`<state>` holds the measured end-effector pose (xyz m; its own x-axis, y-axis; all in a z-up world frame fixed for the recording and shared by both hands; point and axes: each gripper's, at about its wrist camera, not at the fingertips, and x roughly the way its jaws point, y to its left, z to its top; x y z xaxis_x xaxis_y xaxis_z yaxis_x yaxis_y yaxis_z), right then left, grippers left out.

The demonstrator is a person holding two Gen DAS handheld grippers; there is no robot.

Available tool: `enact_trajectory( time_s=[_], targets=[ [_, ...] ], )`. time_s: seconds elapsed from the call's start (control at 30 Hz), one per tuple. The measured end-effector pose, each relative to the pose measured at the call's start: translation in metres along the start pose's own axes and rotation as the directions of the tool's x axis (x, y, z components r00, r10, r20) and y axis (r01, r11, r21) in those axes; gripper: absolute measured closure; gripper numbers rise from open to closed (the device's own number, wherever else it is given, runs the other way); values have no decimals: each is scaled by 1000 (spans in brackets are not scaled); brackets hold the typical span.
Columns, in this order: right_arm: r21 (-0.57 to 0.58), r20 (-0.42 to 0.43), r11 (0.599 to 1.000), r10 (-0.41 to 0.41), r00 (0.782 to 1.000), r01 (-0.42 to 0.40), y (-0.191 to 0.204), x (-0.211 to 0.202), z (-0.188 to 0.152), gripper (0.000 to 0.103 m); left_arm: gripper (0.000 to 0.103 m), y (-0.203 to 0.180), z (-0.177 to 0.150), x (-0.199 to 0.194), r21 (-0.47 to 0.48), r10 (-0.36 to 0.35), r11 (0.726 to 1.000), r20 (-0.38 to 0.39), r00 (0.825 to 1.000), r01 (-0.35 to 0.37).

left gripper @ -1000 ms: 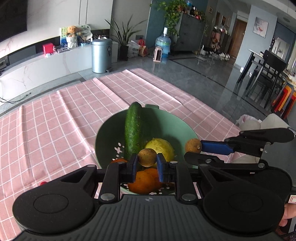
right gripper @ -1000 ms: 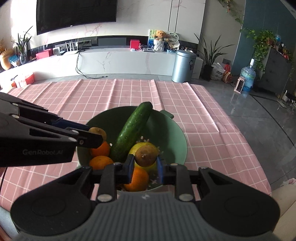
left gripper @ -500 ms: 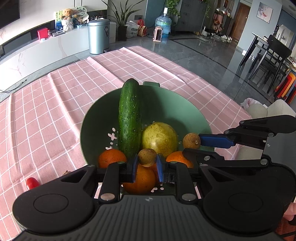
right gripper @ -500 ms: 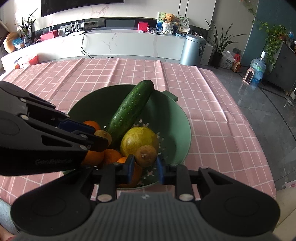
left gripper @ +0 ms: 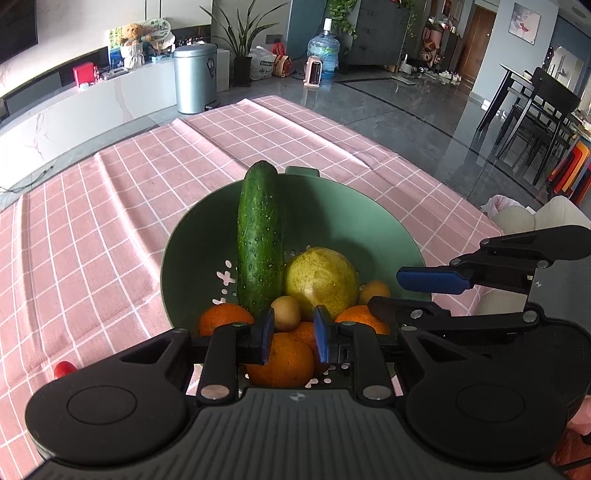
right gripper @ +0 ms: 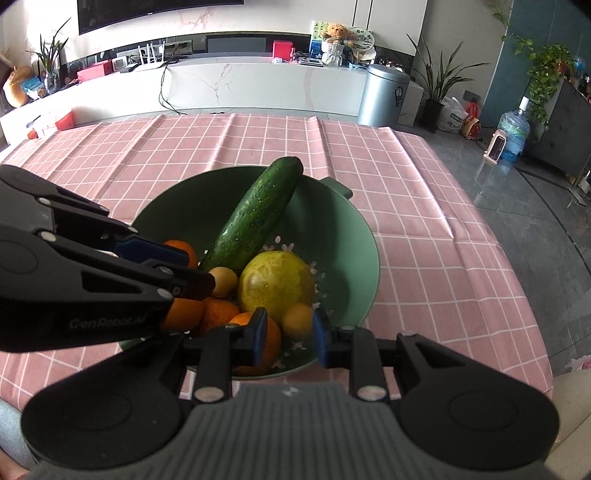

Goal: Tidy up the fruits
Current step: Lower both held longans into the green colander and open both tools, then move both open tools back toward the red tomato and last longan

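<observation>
Both grippers hang over the green bowl [left gripper: 369, 221] on the pink checked cloth [left gripper: 110, 221]. The left gripper [left gripper: 291, 334] has just been easing its jaws apart, its small brown fruit [left gripper: 285, 313] loose among the oranges [left gripper: 280, 360] by the cucumber [left gripper: 260, 240]. The right gripper [right gripper: 288, 334] also stands spread — its own small fruit [right gripper: 297, 320] seems free beside the yellow-green fruit [right gripper: 275, 284], though contact is hard to judge.

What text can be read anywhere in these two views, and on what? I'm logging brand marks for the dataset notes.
"GenRobot.AI": pale lettering on the side of the left gripper, seen in the right wrist view.
Sticker on the grey bin: too small to read.
Round fan beside the teddy bear on the counter: print blurred, unreadable.
Nothing else legible.
</observation>
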<state>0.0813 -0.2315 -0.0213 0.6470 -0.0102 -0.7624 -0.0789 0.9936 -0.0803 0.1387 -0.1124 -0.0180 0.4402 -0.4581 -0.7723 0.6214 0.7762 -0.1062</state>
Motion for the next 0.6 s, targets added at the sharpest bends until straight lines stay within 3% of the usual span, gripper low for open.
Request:
enact_trajectory(
  time_s=[0.1, 0.17, 0.37, 0.47, 0.6],
  targets=[
    [-5, 0, 1000, -10, 1000, 10, 1, -1, 0, 79, 72, 0, 1, -5, 4, 3, 1000, 11, 1000, -3],
    [-3, 6, 1000, -20, 1000, 20, 1, -3, 0, 70, 69, 0, 2, -12, 3, 7, 1000, 27, 1000, -7],
    [19, 42, 999, -37, 998, 36, 2, -14, 2, 66, 67, 4, 3, -37, 11, 49, 999, 63, 997, -49],
    [39, 67, 999, -28, 997, 26, 5, -22, 4, 59, 66, 7, 2, -50, 13, 67, 998, 72, 995, -68],
    [48, 104, 999, 15, 994, -20, 13, -30, 5, 57, 65, 16, -1, -67, 7, 97, 995, 86, 991, -98]
  ],
)
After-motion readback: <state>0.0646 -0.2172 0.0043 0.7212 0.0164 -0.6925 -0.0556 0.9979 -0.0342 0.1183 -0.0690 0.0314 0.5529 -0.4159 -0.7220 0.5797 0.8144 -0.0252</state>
